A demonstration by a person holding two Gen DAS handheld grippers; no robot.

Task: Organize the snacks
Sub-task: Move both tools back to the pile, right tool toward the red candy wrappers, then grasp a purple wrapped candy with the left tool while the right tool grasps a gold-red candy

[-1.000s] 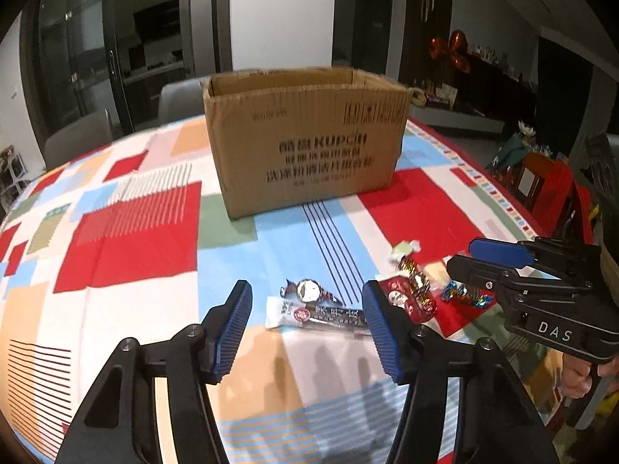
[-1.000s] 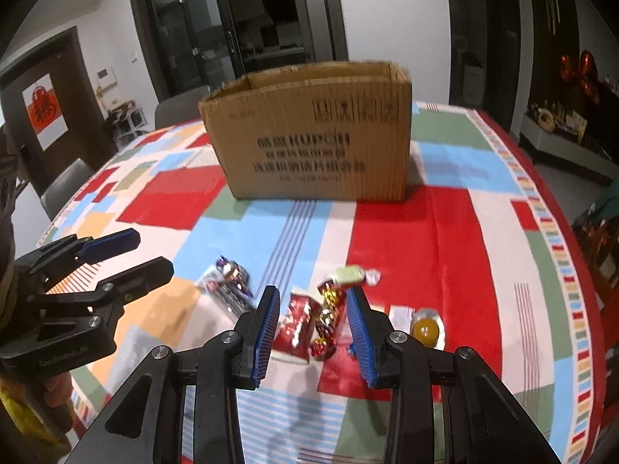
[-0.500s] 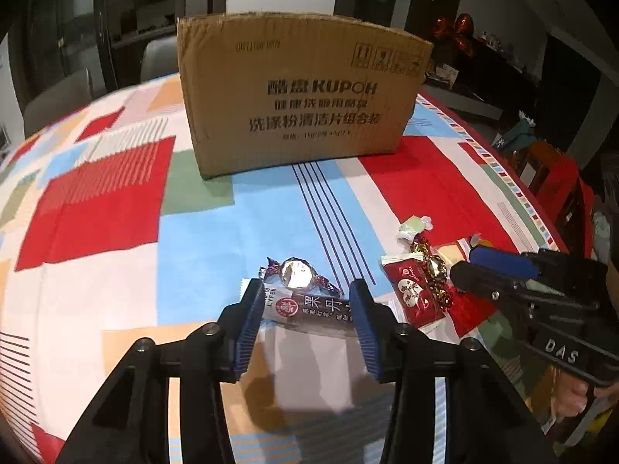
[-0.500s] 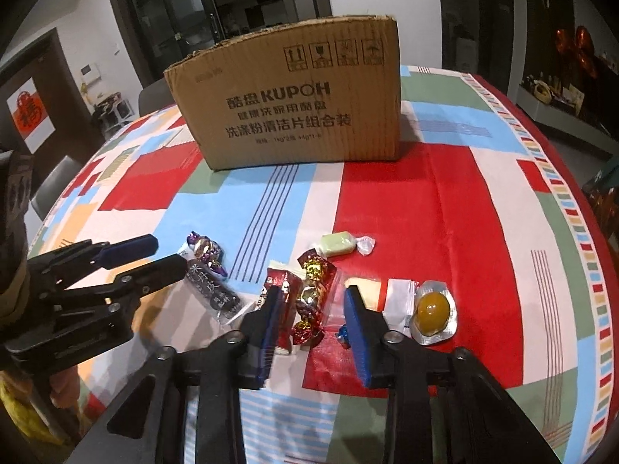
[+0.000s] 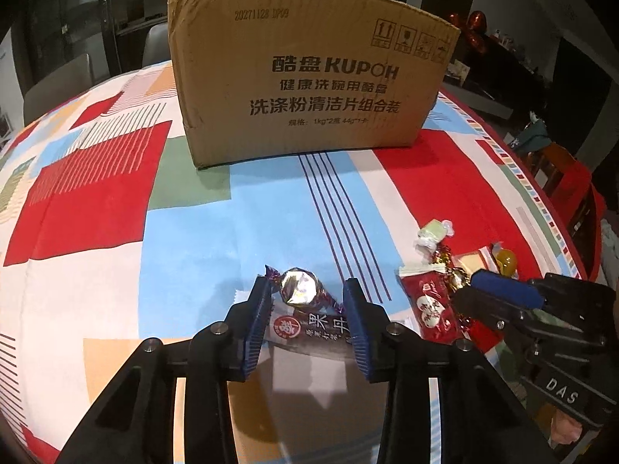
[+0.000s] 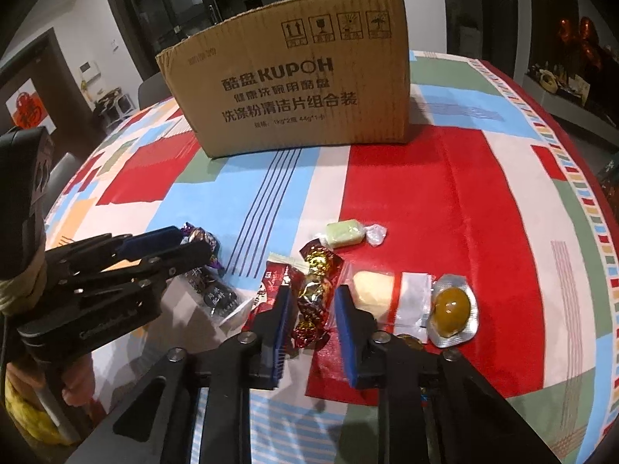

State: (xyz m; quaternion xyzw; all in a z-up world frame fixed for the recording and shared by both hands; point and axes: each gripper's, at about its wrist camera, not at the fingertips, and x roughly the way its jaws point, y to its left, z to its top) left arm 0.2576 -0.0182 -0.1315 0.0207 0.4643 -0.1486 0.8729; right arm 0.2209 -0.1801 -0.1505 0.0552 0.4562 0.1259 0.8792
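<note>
A brown cardboard box (image 5: 309,81) stands at the back of the table; it also shows in the right wrist view (image 6: 298,89). My left gripper (image 5: 307,309) is open, its fingers on either side of a foil-wrapped purple candy (image 5: 300,290) and a dark snack packet (image 5: 313,326). My right gripper (image 6: 315,309) is open around a red-and-gold wrapped candy strip (image 6: 315,290). A red packet (image 6: 271,286), a green candy (image 6: 344,234), a pale wafer packet (image 6: 373,290) and a yellow jelly cup (image 6: 450,309) lie beside it.
The round table has a patchwork cloth (image 5: 96,201) in red, blue and white. Chairs (image 5: 83,73) stand behind the table on the left. A red item (image 5: 576,189) sits off the table's right edge.
Both grippers have moved forward and down toward the snacks. The left gripper's jaws have narrowed around the purple candy; the right's now straddle the red-and-gold strip.
</note>
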